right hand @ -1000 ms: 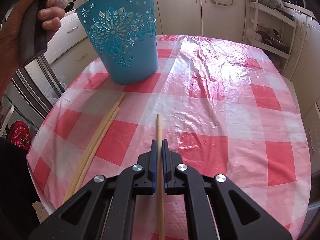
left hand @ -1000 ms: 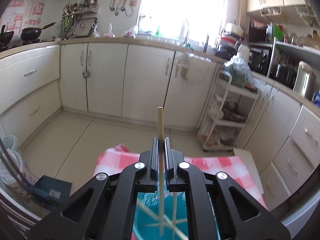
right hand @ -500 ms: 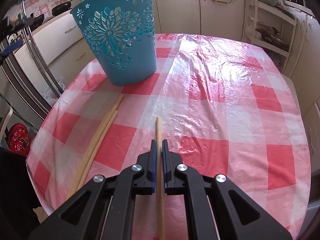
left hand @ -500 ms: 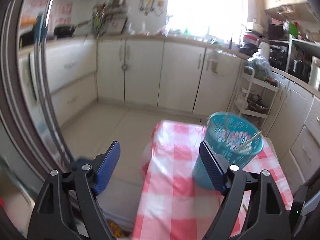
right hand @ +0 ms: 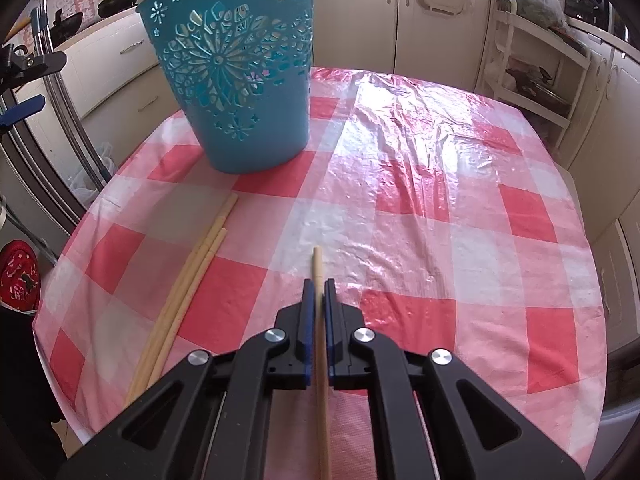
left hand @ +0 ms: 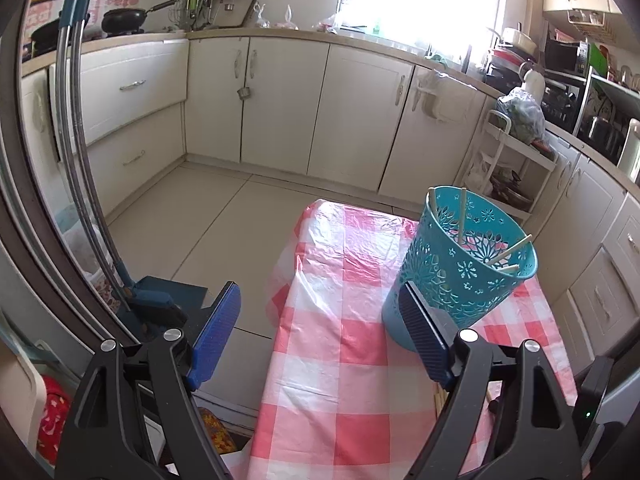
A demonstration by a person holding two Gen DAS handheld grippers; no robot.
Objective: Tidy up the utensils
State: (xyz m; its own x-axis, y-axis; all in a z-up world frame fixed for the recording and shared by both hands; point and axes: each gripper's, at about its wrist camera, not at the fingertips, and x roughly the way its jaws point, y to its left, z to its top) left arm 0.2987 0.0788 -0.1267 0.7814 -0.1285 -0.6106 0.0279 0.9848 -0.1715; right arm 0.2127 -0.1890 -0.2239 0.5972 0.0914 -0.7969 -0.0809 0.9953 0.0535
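A round table covered with a red-and-white checked plastic cloth is seen in both wrist views, standing in a kitchen lined with cream cabinets. A teal basket with flower-shaped cut-outs is set upright on the table's far left part as seen in the right wrist view, and several pale chopsticks are seen leaning inside it against its rim. The right hand-held gripper is pressed together on a single chopstick, which is pinched between the blue pads and runs along the line of the fingers, its tip sticking out ahead of them over the checked cloth. To the left of it, loose chopsticks are laid side by side on the table, touching one another, their far ends lying just short of the basket's base. The left hand-held gripper is spread wide with nothing between its blue pads; it is held above the table's near-left edge, with the basket beside its right finger. A white shelf trolley is seen beyond the table on the right, and a metal-handled tool is propped at the left.
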